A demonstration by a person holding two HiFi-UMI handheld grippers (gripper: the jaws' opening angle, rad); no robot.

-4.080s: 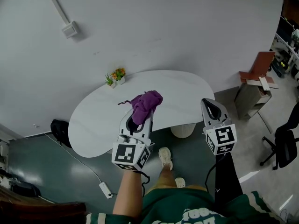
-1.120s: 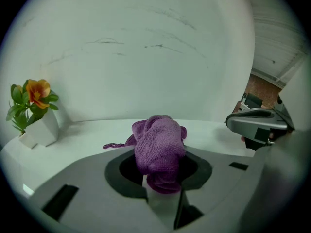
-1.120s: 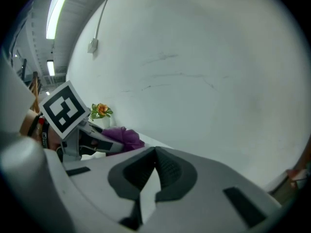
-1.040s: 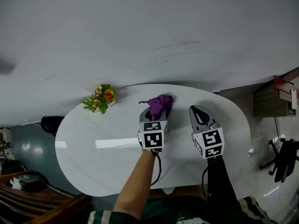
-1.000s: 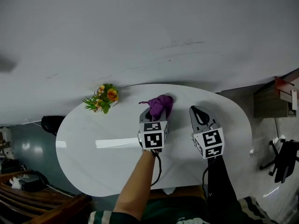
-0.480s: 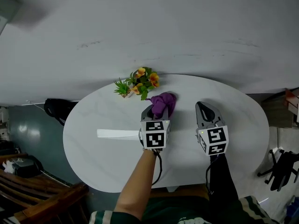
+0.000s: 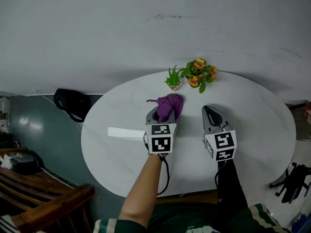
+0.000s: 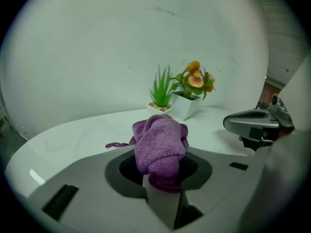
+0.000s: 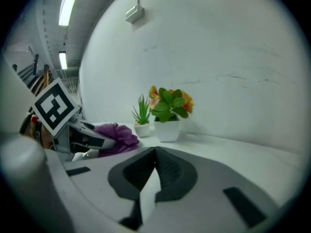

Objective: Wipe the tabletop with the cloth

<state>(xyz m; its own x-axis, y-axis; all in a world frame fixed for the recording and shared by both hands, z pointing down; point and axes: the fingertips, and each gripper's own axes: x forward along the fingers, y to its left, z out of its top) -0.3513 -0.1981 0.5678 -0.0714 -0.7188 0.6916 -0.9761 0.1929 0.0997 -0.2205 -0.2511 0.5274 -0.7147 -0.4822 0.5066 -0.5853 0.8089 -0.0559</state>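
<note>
A bunched purple cloth (image 7: 168, 106) (image 8: 159, 147) is pinched in my left gripper (image 7: 162, 114) (image 8: 163, 171), held over the middle of the white oval tabletop (image 7: 121, 149). I cannot tell whether the cloth touches the surface. From the right gripper view the cloth (image 9: 116, 136) shows at the left, beside the left gripper's marker cube. My right gripper (image 7: 211, 115) (image 9: 154, 168) hovers over the table to the right of the cloth, its jaws closed together on nothing.
Two small potted plants (image 7: 193, 74) (image 8: 181, 93) (image 9: 163, 111) stand at the table's far edge against the white wall. A black bag (image 7: 70, 104) lies on the floor at the left. A wooden chair (image 7: 46, 203) stands at the lower left.
The view has swung so the table and plants sit further right in frame. Both grippers hold about the same pose, the left one still carrying the cloth.
</note>
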